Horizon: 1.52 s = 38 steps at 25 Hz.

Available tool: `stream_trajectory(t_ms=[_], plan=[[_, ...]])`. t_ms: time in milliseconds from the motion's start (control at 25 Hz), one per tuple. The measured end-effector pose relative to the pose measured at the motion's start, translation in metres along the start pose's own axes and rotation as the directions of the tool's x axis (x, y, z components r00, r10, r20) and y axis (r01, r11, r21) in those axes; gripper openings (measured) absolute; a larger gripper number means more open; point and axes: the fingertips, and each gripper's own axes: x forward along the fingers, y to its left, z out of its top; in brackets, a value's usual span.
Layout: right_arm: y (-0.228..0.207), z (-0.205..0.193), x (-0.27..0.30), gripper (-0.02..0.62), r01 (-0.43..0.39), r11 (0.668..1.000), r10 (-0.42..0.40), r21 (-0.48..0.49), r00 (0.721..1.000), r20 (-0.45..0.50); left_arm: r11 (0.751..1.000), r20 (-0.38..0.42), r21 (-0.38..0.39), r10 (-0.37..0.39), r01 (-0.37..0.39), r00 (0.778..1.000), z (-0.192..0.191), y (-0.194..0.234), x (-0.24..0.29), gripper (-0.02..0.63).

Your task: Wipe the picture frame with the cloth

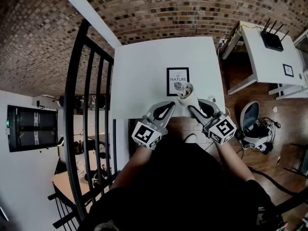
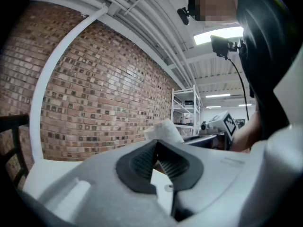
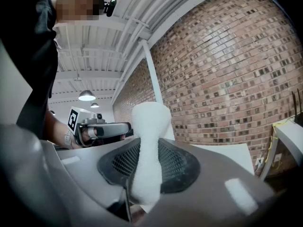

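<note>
cloth (image 1: 186, 90), only one, sits in right claw (image 1: 191, 104) beside one picture frame (image 1: 176, 79).

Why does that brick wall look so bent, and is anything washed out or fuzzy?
Head view: the wide-angle lens bows the brick wall and the table edges; the picture frame reads crisp. Left gripper view: the ceiling light burns out to white glare. Right gripper view: the cloth, close to the lens, looks soft.

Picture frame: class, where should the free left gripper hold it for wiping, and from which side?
Probably its left edge, approached from the left: the picture frame lies flat, and the cloth in the right gripper crowds its lower right corner.
</note>
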Motion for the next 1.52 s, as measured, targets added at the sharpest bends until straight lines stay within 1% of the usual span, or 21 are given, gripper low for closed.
stream_trajectory(t_ms=[160, 280, 480, 680, 800, 920, 1040, 1160, 1280, 1360, 1400, 1520], plan=[[-0.013, -0.004, 0.035, 0.114, 0.021, 1.000, -0.021, 0.010, 1.000, -0.005, 1.000, 0.001, -0.015, -0.004, 0.004, 1.000, 0.004, 0.038, 0.004, 0.002], [-0.025, -0.004, 0.065, 0.114, 0.047, 0.999, -0.047, 0.016, 0.999, -0.015, 1.000, -0.005, -0.023, -0.017, 0.017, 1.000, -0.001, 0.072, 0.006, 0.002], [-0.047, 0.003, 0.114, 0.114, 0.106, 0.994, -0.105, 0.020, 0.994, -0.039, 0.997, -0.007, -0.028, -0.072, 0.072, 0.997, -0.003, 0.125, 0.013, 0.002], [-0.065, -0.003, 0.148, 0.114, 0.153, 0.988, -0.152, 0.017, 0.985, -0.080, 0.991, -0.022, -0.060, -0.122, 0.120, 0.992, -0.005, 0.160, 0.022, 0.002], [-0.075, -0.017, 0.160, 0.114, 0.154, 0.988, -0.152, 0.001, 0.980, -0.130, 0.989, -0.040, -0.070, -0.131, 0.128, 0.991, -0.012, 0.173, 0.028, 0.002], [-0.089, -0.044, 0.168, 0.114, 0.119, 0.992, -0.124, -0.035, 0.966, -0.228, 0.990, -0.058, -0.088, -0.115, 0.110, 0.992, -0.024, 0.182, 0.035, 0.002], [-0.112, -0.075, 0.179, 0.114, 0.079, 0.993, -0.102, -0.082, 0.938, -0.330, 0.992, -0.075, -0.091, -0.088, 0.081, 0.993, -0.035, 0.189, 0.046, 0.002], [-0.133, -0.094, 0.189, 0.114, 0.039, 0.992, -0.082, -0.116, 0.915, -0.396, 0.995, -0.093, -0.090, -0.054, 0.045, 0.994, -0.045, 0.188, 0.056, 0.002], [-0.150, -0.110, 0.201, 0.114, -0.018, 0.984, -0.068, -0.175, 0.877, -0.475, 0.996, -0.125, -0.089, -0.019, 0.008, 0.992, -0.058, 0.186, 0.062, 0.002], [-0.160, -0.124, 0.207, 0.114, -0.073, 0.970, -0.066, -0.232, 0.838, -0.541, 0.996, -0.137, -0.084, -0.003, -0.008, 0.991, -0.065, 0.183, 0.066, 0.002], [-0.165, -0.131, 0.210, 0.114, -0.108, 0.958, -0.067, -0.264, 0.814, -0.578, 0.997, -0.141, -0.078, 0.004, -0.015, 0.990, -0.067, 0.182, 0.067, 0.002], [-0.179, -0.150, 0.224, 0.114, -0.228, 0.915, -0.068, -0.334, 0.728, -0.682, 0.997, -0.156, -0.059, 0.037, -0.047, 0.987, -0.076, 0.185, 0.074, 0.002]])
